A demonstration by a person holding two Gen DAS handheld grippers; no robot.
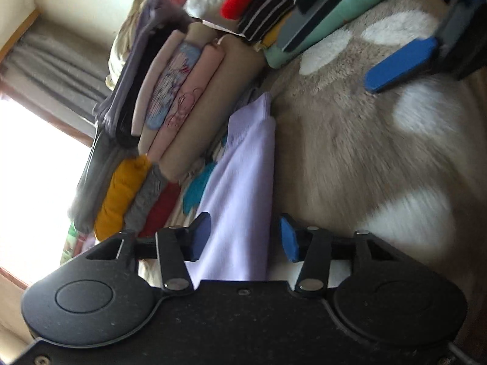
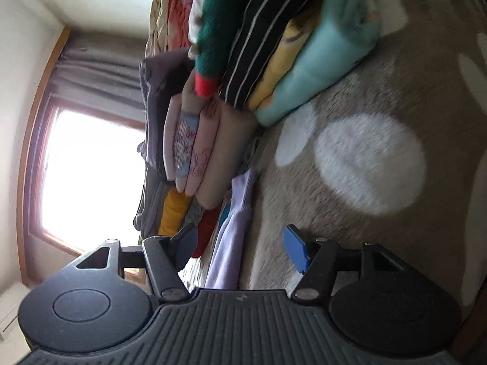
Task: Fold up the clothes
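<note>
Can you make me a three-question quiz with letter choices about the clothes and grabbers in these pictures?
1. Where is the lilac garment?
A. Between the left gripper's fingers
B. On top of a stack
C. On the window sill

2. What colour are the big spots on the fuzzy blanket?
A. Red
B. White
C. Green

3. How are the right gripper's jaws?
A. Shut tight
B. Open
C. Out of view

Answers:
1 A: the cloth runs up between both blue pads.
2 B: pale round patches on beige pile.
3 B: its fingers stand apart, with no pad pressing the cloth.
</note>
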